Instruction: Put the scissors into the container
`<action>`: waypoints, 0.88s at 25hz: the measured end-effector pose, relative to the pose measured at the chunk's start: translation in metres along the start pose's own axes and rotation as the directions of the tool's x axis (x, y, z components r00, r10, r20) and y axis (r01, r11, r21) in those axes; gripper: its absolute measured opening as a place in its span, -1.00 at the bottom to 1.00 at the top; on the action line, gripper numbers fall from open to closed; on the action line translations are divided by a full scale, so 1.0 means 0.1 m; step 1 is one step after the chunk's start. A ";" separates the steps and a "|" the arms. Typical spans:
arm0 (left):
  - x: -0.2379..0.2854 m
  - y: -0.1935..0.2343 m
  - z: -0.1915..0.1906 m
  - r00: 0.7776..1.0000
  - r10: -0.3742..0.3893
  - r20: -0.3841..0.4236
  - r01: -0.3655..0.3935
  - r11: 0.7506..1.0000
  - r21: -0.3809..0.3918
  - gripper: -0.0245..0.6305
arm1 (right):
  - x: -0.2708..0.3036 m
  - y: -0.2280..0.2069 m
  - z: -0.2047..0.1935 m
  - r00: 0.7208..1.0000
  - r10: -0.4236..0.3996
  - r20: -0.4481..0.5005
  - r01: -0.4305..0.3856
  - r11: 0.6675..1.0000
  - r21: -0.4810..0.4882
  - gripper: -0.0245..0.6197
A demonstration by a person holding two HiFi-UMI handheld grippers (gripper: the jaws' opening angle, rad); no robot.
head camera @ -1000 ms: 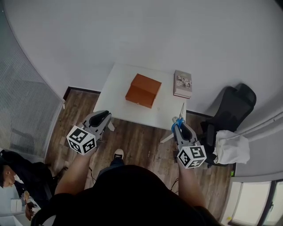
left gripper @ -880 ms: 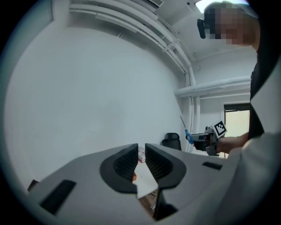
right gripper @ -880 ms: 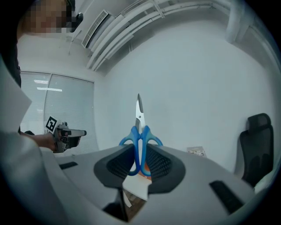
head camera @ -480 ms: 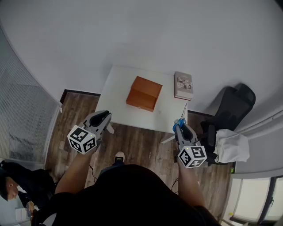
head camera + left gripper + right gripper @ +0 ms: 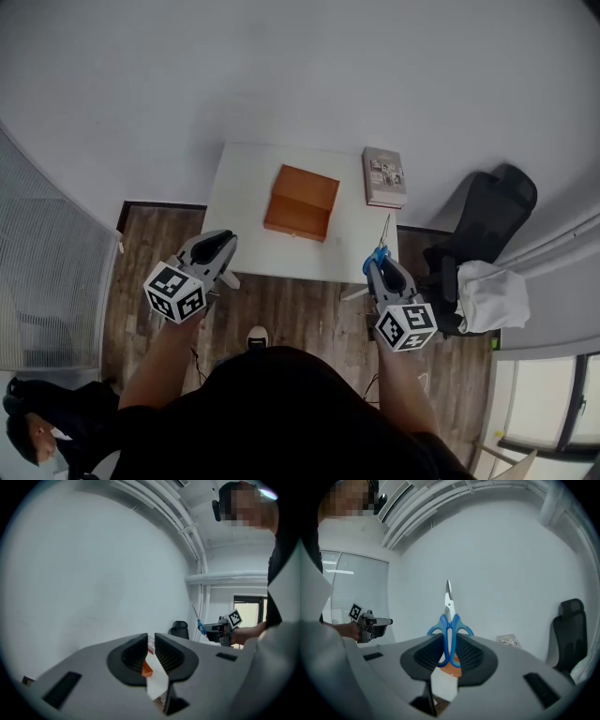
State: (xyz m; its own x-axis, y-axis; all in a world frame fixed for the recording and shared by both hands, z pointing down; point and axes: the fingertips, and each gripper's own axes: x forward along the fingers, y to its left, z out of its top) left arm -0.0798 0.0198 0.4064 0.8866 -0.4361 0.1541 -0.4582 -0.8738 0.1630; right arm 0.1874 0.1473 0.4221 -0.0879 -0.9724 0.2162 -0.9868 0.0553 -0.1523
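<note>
The orange open-topped container (image 5: 302,202) sits mid-table on the white table (image 5: 244,197). Blue-handled scissors (image 5: 380,246) stick out of my right gripper (image 5: 379,266), blades pointing away toward the table's right edge. In the right gripper view the scissors (image 5: 450,629) stand upright, clamped by the handles in my right gripper (image 5: 450,641), with the container (image 5: 453,671) glimpsed below. My left gripper (image 5: 219,244) hovers off the table's front left corner. Seen in its own view, the left gripper (image 5: 151,638) has its jaws nearly touching and nothing held.
A book (image 5: 384,176) lies at the table's back right corner. To the right of the table stands a black office chair (image 5: 487,216) with white cloth (image 5: 487,295) beside it. Wooden floor (image 5: 300,309) lies between me and the table. A white wall is behind.
The head view has shifted slightly, and the table now sits a little higher and more centred. Both grippers keep about the same pose, and the scissors stay in the right gripper.
</note>
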 end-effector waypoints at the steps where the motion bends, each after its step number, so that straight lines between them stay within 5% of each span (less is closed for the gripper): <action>1: 0.04 0.04 0.00 1.000 -0.008 -0.002 0.008 1.000 -0.002 -0.77 | 0.04 -0.01 0.00 1.000 -0.007 -0.004 0.007 1.000 0.000 -0.66; 22: 0.31 0.99 0.18 0.992 -0.124 -0.011 0.124 0.992 0.012 -0.79 | 0.82 0.31 0.15 0.996 -0.093 -0.007 0.093 0.996 -0.018 -0.66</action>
State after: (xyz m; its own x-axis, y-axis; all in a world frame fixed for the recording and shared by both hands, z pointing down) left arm -0.0970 -0.0843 0.4096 0.9357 -0.3223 0.1437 -0.3442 -0.9235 0.1694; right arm 0.1521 0.0661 0.4203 0.0034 -0.9718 0.2358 -0.9930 -0.0312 -0.1143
